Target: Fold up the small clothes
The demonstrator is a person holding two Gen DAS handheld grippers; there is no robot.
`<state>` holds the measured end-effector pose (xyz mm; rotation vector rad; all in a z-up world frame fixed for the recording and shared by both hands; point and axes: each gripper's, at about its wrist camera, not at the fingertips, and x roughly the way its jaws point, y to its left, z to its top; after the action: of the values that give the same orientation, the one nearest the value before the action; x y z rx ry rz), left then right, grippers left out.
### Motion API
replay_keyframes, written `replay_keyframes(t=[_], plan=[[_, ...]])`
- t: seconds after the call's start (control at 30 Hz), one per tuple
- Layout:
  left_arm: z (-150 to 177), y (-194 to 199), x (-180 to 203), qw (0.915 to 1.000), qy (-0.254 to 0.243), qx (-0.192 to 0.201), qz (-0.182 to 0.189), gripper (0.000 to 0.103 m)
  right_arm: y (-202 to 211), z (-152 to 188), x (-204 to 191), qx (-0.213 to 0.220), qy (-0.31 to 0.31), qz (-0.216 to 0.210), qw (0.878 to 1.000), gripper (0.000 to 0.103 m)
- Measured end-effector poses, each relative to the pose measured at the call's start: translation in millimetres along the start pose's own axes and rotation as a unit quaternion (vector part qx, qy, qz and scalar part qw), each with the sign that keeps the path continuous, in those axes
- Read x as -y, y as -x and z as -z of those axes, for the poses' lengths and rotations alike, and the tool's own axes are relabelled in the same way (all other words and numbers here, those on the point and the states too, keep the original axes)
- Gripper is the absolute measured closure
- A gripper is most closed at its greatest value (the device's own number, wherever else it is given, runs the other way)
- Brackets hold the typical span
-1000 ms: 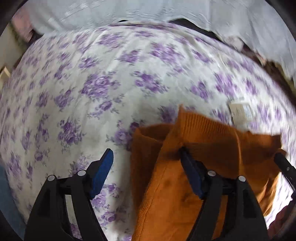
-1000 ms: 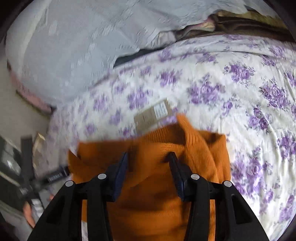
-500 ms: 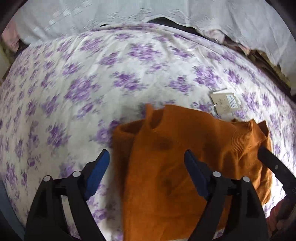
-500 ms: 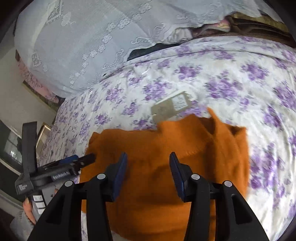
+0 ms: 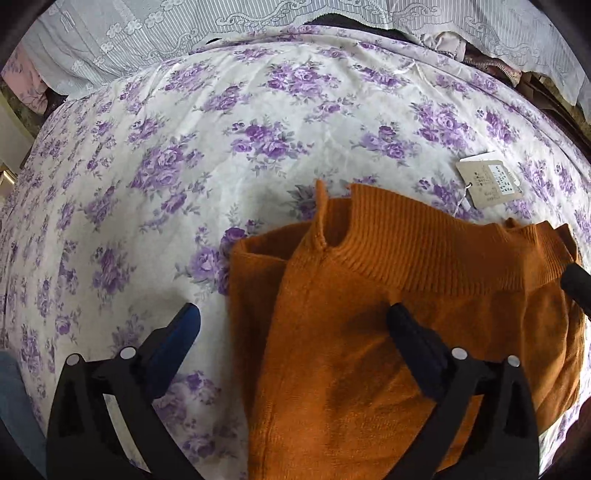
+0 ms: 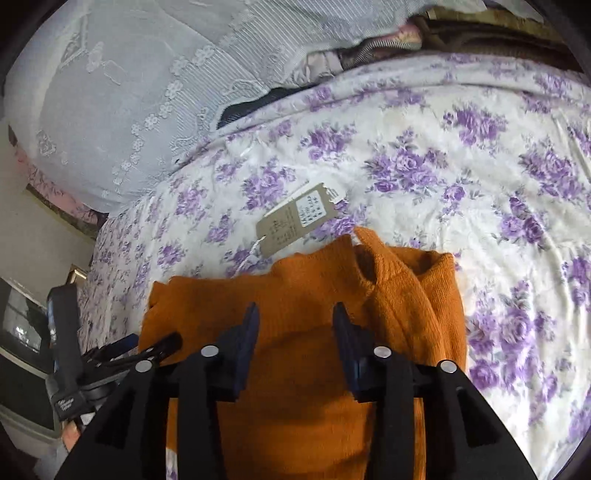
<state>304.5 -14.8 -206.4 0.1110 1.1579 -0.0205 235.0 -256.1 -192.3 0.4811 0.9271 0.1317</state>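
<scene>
An orange knit sweater (image 5: pixel 369 332) lies folded on the purple-flowered bed sheet (image 5: pixel 221 147), its ribbed neck toward the far side. A paper hang tag (image 5: pixel 487 181) rests on the sheet just beyond it. My left gripper (image 5: pixel 293 321) is opening wide: one finger over the bare sheet, the other over the sweater, pressing nothing. In the right wrist view the sweater (image 6: pixel 295 314) lies flat under my right gripper (image 6: pixel 294 321), whose fingers stand apart above the knit without pinching it. The tag (image 6: pixel 295 221) lies past the collar. The left gripper (image 6: pixel 147 347) shows at the sweater's left corner.
A white lace-trimmed cover (image 6: pixel 129 92) is heaped along the bed's far side, with dark clothes (image 6: pixel 480 33) piled behind it. The bed's edge drops off at the left toward furniture (image 6: pixel 22 332). Blue fabric (image 5: pixel 14 406) shows at the lower left.
The left jaws have spread wider and its finger has come off the sweater's fold. The sweater has sunk from a raised bunch to lying flat on the sheet.
</scene>
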Motion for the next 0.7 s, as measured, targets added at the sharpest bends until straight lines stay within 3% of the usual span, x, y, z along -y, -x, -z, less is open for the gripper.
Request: replay_keyframes(t=[0.23, 0.37, 0.7], plan=[[9.0, 2.6, -8.6, 0.9999, 0.010, -0.006, 0.001, 0.004, 22.1, 32.9, -2.5, -0.008, 0.012, 0.002, 1.000, 0.052], [15.7, -2.6, -12.2, 0.9998, 0.013, -0.011, 0.004, 0.004, 9.6, 56.6, 12.9, -0.032, 0.003, 0.007, 0.999, 0.050], [20.0, 17.3, -12.9, 0.9999, 0.012, -0.005, 0.008, 0.005, 31.3, 56.3, -6.3, -0.009, 0.034, 0.010, 0.999, 0.050]])
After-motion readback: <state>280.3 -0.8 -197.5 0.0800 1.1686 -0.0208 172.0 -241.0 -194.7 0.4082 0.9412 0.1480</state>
